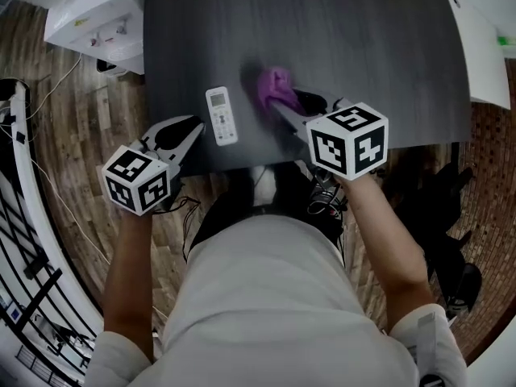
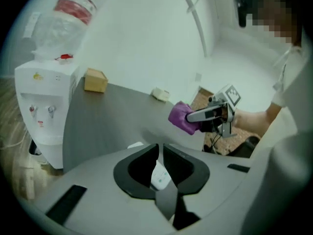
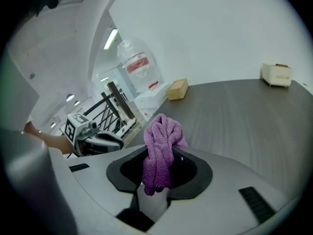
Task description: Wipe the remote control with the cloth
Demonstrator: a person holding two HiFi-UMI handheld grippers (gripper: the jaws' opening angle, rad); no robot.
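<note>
Purple cloth (image 3: 159, 151) is bunched between the jaws of the right hand-held gripper (image 1: 284, 107), which pinches it tight. One fold rises above the jaw tips and a tail droops below them. Whether the cloth touches the dark grey desk (image 1: 363, 47) under that hand-held gripper cannot be told.

The white remote control (image 1: 221, 116) lies flat on the desk, face up, with its small screen at the end farther from the person. It sits to the left of the right hand-held gripper's tips, near the cloth but apart from it.

The left hand-held gripper (image 1: 193, 131) hovers at the desk's near edge with its jaws almost pressed together. Only a thin slit shows between them, and they hold nothing. The remote control is just ahead and to the right of its tips, and a strip of it shows through the slit in the left gripper view.

Far beyond the left hand-held gripper, a small cardboard box (image 2: 95, 80) rests on the desk. A water dispenser (image 2: 41, 111) stands off its left side.
</note>
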